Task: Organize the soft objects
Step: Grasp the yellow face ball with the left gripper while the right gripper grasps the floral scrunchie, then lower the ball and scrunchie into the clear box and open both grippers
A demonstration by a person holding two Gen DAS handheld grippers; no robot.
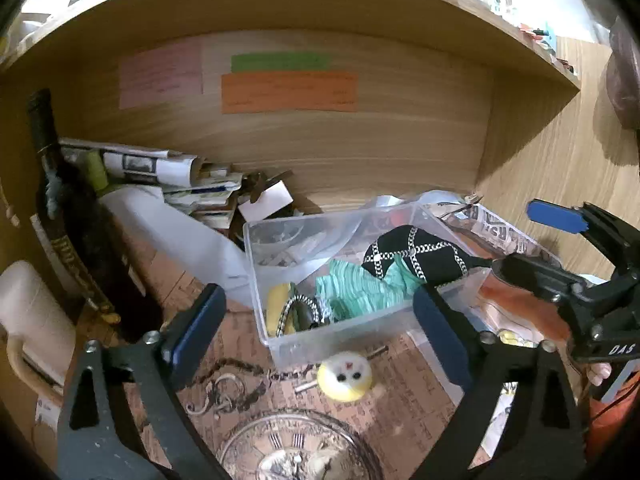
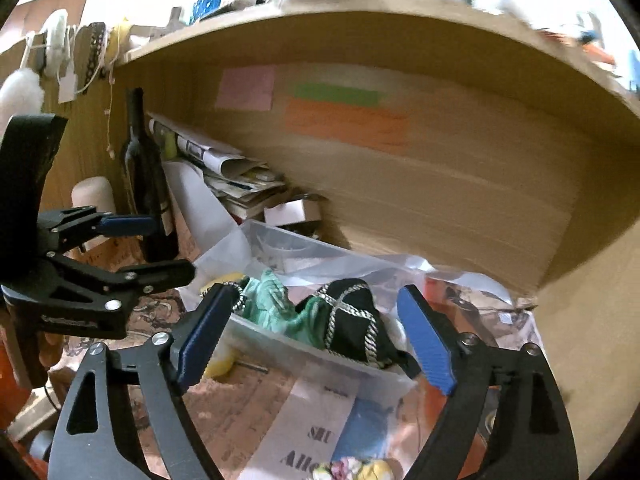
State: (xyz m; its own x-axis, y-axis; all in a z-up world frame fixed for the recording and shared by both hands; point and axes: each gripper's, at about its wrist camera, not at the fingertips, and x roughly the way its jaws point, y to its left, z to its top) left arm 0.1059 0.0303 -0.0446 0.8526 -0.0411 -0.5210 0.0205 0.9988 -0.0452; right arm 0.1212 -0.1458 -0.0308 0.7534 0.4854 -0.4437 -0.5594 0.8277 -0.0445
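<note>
Wooden shelf nook (image 1: 360, 152); clear bin (image 1: 320, 340) holds green cloth (image 1: 356, 296), black chain-print fabric (image 1: 416, 256); both jaws open, empty.

patterned desk mat (image 1: 240, 344) carries clear bin (image 1: 340, 332), dark bottle (image 1: 76, 216), chain (image 1: 236, 376).

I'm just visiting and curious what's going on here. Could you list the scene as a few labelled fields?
place: wooden shelf nook
container: clear plastic bin
inside bin: black chain-print cloth, green cloth, both loose
outside bin: small yellow-and-white toy, in front
left gripper: open, empty
right gripper: open, empty, near the bin
</note>
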